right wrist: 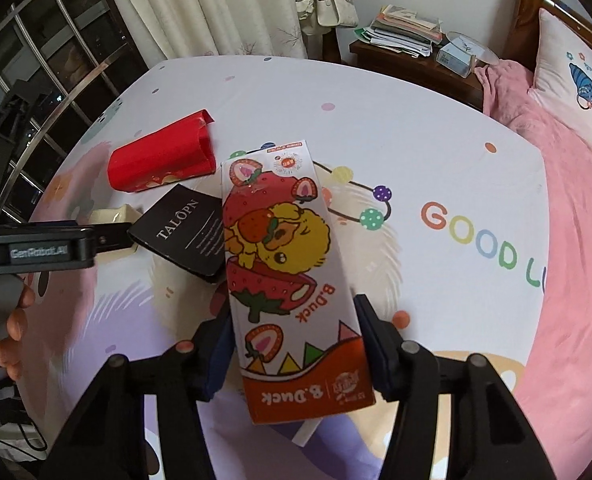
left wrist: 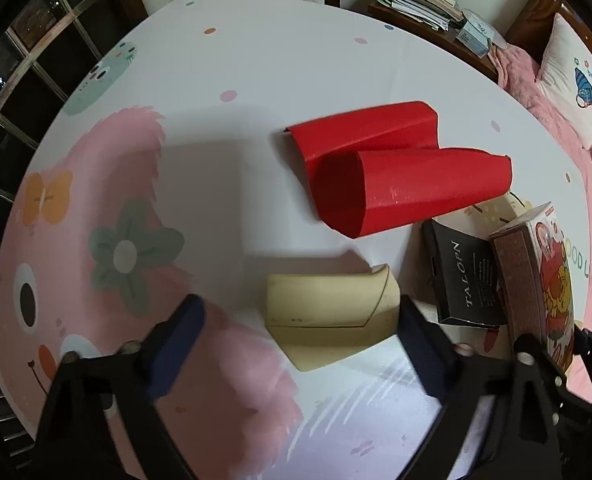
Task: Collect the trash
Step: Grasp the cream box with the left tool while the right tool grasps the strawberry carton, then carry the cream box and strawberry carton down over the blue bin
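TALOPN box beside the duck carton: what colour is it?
Black with white lettering; the TALOPN box shows best in the right wrist view.

the left gripper has black angular plastic arms joined by round silver rivets, tipped with dark navy rectangular finger pads. the right gripper is built alike, with grey round screw heads and one pinkish one, and navy pads. seen from the right wrist, the left unit's black housing carries white "genrobot.ai" lettering; bare fingers wrap its grey handle.
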The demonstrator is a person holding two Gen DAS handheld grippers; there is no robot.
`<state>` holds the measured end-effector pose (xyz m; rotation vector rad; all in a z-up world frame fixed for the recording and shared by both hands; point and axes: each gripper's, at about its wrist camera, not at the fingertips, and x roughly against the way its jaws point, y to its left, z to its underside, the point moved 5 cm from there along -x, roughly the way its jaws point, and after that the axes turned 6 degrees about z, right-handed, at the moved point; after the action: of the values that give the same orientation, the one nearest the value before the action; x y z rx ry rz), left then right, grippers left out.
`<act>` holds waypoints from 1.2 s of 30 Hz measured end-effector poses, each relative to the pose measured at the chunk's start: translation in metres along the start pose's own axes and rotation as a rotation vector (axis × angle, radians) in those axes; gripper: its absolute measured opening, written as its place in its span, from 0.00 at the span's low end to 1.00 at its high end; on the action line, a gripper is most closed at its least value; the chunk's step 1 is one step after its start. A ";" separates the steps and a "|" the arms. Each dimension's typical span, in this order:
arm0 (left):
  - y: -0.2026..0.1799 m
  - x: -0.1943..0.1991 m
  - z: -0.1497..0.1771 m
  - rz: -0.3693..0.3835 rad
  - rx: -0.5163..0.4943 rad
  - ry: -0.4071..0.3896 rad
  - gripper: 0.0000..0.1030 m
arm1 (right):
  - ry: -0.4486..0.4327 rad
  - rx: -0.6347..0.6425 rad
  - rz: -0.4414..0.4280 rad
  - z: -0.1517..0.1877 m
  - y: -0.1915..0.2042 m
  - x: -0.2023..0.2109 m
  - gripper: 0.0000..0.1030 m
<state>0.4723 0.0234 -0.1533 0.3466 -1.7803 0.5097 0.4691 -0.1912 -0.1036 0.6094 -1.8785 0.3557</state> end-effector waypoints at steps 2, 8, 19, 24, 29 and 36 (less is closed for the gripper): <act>0.001 -0.001 0.000 0.002 -0.005 -0.007 0.65 | -0.006 0.002 0.000 0.003 0.004 0.003 0.54; 0.001 0.011 0.010 0.026 -0.048 -0.024 0.58 | -0.038 -0.027 -0.007 0.013 0.014 0.021 0.54; 0.012 0.080 0.048 0.088 -0.214 -0.081 0.58 | -0.102 -0.136 0.013 0.049 0.061 0.085 0.53; 0.032 0.128 0.080 0.144 -0.328 -0.111 0.58 | -0.144 -0.199 0.041 0.078 0.105 0.121 0.53; 0.065 0.174 0.121 0.213 -0.463 -0.141 0.58 | -0.185 -0.290 0.061 0.113 0.156 0.153 0.53; 0.123 0.212 0.187 0.288 -0.628 -0.136 0.58 | -0.195 -0.445 0.071 0.183 0.235 0.177 0.54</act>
<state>0.2010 0.0408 -0.0084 -0.3228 -2.0284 0.1043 0.1435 -0.1347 0.0005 0.2826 -2.0817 -0.0847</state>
